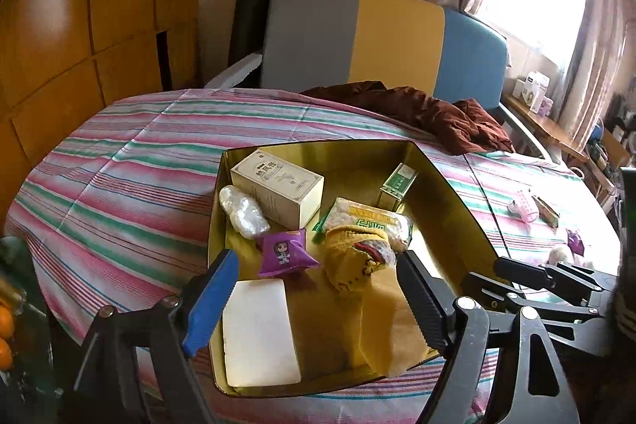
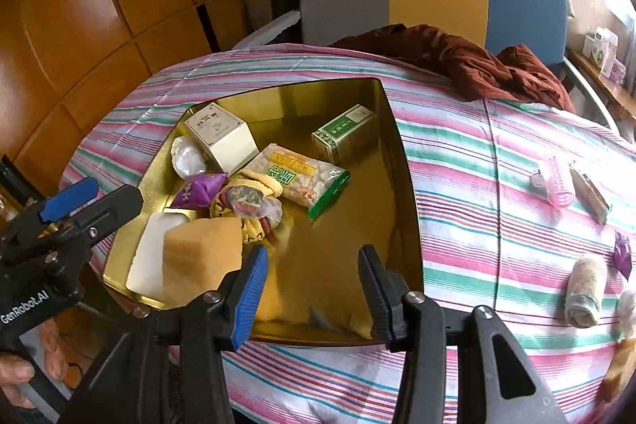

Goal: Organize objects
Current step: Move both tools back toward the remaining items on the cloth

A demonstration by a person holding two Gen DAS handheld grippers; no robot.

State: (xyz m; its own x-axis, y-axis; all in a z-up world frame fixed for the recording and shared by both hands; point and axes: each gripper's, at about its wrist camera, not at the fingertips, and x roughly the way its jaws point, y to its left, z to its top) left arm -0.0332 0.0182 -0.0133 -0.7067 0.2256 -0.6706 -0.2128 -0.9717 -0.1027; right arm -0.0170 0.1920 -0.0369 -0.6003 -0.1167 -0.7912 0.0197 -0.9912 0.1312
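Left gripper (image 1: pixel 314 285) jaws wide apart, holding nothing, over gold tin (image 2: pixel 401 161) on striped bedsheet (image 2: pixel 477 185). Tin holds sponge (image 2: pixel 198 257), purple packet (image 1: pixel 287 252), white box (image 1: pixel 278 185), green box (image 2: pixel 344 138). Right gripper (image 2: pixel 314 289) partly open, empty. Pink roller (image 2: pixel 556 181) lies right of tin.

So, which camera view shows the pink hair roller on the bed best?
The right wrist view: the pink hair roller lies clear on the striped sheet, its ribs visible. The left wrist view shows it smaller, near the edge.
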